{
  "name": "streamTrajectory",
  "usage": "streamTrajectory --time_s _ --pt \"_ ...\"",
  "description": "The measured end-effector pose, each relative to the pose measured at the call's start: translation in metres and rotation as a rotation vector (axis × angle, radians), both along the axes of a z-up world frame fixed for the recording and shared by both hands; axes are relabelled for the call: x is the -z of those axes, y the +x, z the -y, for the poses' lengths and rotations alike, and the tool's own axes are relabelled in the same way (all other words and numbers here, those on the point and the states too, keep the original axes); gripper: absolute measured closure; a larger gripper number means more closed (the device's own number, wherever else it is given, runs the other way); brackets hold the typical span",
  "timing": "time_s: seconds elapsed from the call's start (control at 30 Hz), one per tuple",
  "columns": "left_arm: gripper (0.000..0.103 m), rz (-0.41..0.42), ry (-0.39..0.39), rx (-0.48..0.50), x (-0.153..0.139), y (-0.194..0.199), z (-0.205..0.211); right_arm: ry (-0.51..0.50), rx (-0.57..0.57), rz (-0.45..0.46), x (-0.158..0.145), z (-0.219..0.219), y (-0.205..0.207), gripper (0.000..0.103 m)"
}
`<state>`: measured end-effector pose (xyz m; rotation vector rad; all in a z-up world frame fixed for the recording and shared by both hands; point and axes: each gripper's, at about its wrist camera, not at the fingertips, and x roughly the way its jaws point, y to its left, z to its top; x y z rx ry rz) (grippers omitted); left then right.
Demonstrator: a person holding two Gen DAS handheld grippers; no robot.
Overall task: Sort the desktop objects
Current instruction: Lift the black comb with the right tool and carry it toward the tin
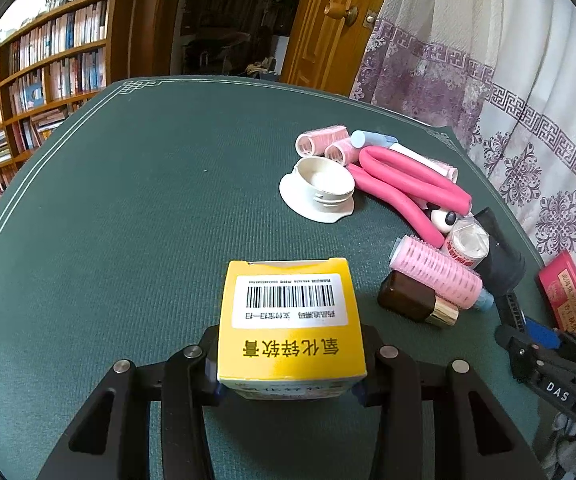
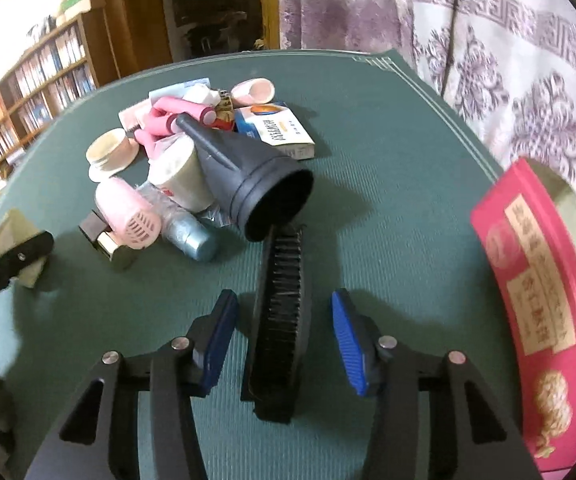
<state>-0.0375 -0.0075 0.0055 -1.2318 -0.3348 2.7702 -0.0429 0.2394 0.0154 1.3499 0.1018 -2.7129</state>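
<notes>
My left gripper [image 1: 288, 376] is shut on a yellow medicine box [image 1: 288, 320] with a barcode label, held just over the green table mat [image 1: 128, 220]. In the right wrist view a long black brush [image 2: 284, 280] lies on the mat, bristles up. My right gripper [image 2: 286, 328] straddles the brush, and its blue pads [image 2: 224, 320] stand a little off each side without touching it. The brush's far end reaches under a black dryer nozzle [image 2: 256, 176].
A heap lies beyond the brush: pink hair rollers [image 1: 435, 272], a brown bottle [image 1: 415, 298], pink foam rods [image 1: 407, 184], a white lid [image 1: 319, 190], a blue bottle [image 2: 190, 236] and a blue-white carton [image 2: 280, 128]. A red box [image 2: 535, 300] lies at the right table edge.
</notes>
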Motion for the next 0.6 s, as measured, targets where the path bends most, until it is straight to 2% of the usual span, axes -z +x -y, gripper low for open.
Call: streamTrajectory --time_s 0.03,0.07,0.37,0.6 --pt "0.057 -0.002 0.002 0.001 -0.001 0.000 0.000 -0.003 -0.007 -0.008 0.000 0.001 0.003 0.067" --pt "0.057 -0.004 0.002 0.003 -0.001 0.001 -0.001 -0.004 -0.011 -0.014 0.001 0.001 0.004 0.074" --pt "0.057 -0.068 -0.001 0.039 -0.012 0.010 -0.009 -0.100 0.026 -0.036 -0.003 -0.025 0.045 0.074" --pt "0.057 -0.106 0.068 0.071 -0.027 0.019 -0.014 -0.165 0.029 -0.127 -0.040 -0.053 0.086 0.074"
